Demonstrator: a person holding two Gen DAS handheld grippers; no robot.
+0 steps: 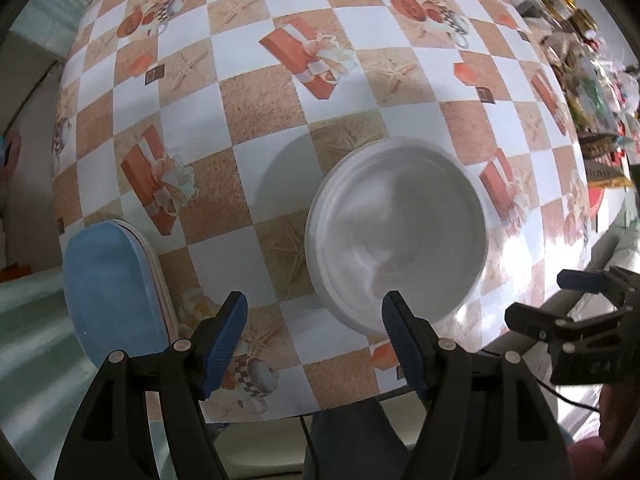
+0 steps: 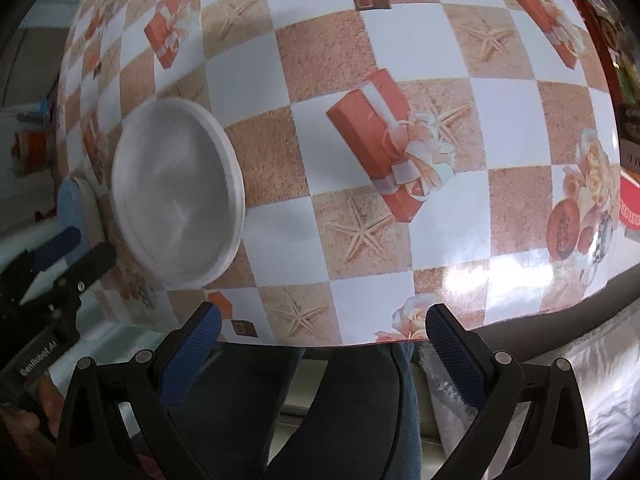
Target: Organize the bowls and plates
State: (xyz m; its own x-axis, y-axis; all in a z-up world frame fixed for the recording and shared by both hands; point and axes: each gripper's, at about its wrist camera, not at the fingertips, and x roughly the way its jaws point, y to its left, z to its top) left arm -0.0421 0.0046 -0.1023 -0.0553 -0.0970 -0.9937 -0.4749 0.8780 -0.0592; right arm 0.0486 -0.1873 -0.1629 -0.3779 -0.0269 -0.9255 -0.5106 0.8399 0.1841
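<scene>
A white bowl point(image 1: 400, 236) sits on the checkered tablecloth near the front edge; it also shows at left in the right wrist view point(image 2: 178, 192). A stack of plates with a blue one on top point(image 1: 112, 288) lies at the table's front left corner; its edge shows in the right wrist view point(image 2: 74, 200). My left gripper point(image 1: 314, 308) is open and empty, its right fingertip point(image 1: 394, 312) over the bowl's near rim. My right gripper point(image 2: 320, 320) is open and empty over the table's front edge, right of the bowl; it also shows at the right of the left wrist view point(image 1: 576, 300).
The table point(image 2: 360, 60) carries a checkered cloth printed with gift boxes and starfish. Packaged goods point(image 1: 588, 80) crowd its far right edge. My legs point(image 2: 340, 400) are below the front edge. The left gripper shows at the left of the right wrist view point(image 2: 52, 264).
</scene>
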